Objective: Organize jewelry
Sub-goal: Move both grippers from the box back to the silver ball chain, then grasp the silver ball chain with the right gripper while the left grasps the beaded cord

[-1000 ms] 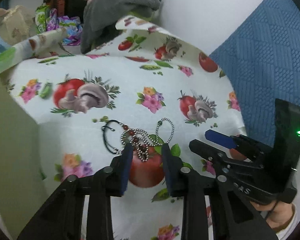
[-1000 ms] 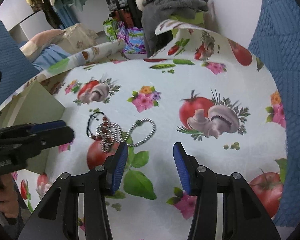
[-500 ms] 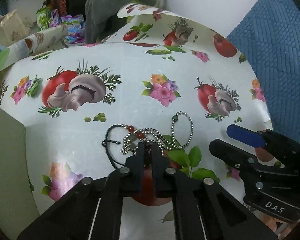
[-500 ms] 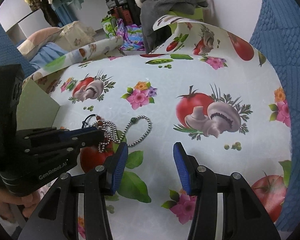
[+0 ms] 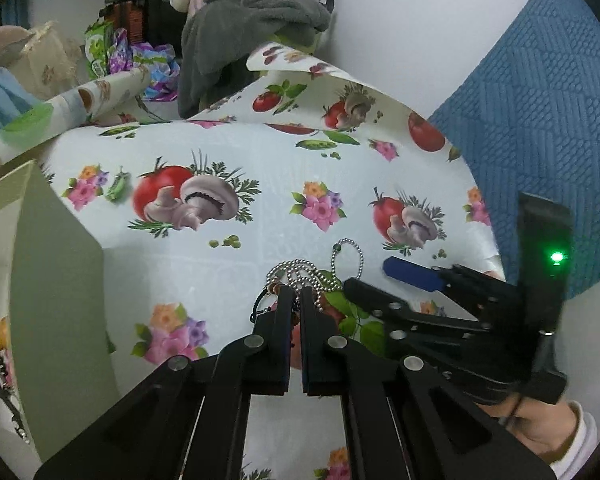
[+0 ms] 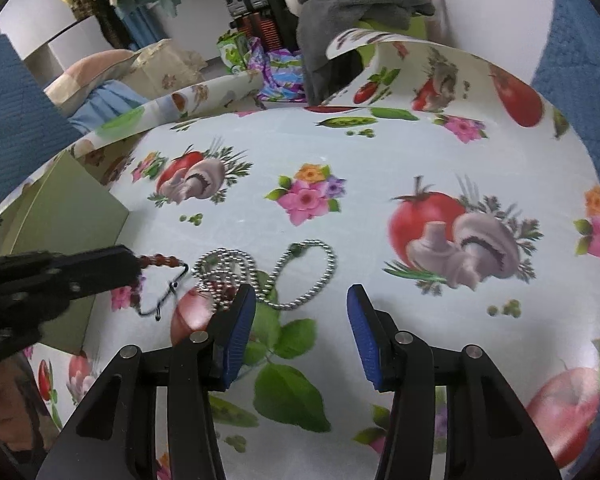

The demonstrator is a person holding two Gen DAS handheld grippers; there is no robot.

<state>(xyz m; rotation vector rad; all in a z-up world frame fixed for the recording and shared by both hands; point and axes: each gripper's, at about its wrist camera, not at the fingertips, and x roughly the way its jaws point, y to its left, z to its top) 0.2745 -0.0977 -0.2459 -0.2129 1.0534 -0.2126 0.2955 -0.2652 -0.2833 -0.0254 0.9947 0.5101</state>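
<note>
A silver bead chain (image 6: 288,268) lies in loops on the printed tablecloth (image 6: 380,184); it also shows in the left wrist view (image 5: 320,270). A red-bead bracelet on a black cord (image 6: 160,276) is lifted at one end. My left gripper (image 5: 296,294) is shut on the red-bead bracelet (image 5: 275,289); it shows in the right wrist view (image 6: 130,268) at the left. My right gripper (image 6: 300,300) is open and empty, just in front of the chain; it shows in the left wrist view (image 5: 380,276) to the right of the left gripper.
A pale green open box (image 5: 56,280) stands at the left, also in the right wrist view (image 6: 68,216). A blue quilted cover (image 5: 540,120) lies at the right. Grey clothes (image 5: 252,28) and bags are piled beyond the table's far edge.
My left gripper shut on the red-bead bracelet and has lifted it up and to the left, away from the silver chain. The right gripper has stayed open and nearly still.
</note>
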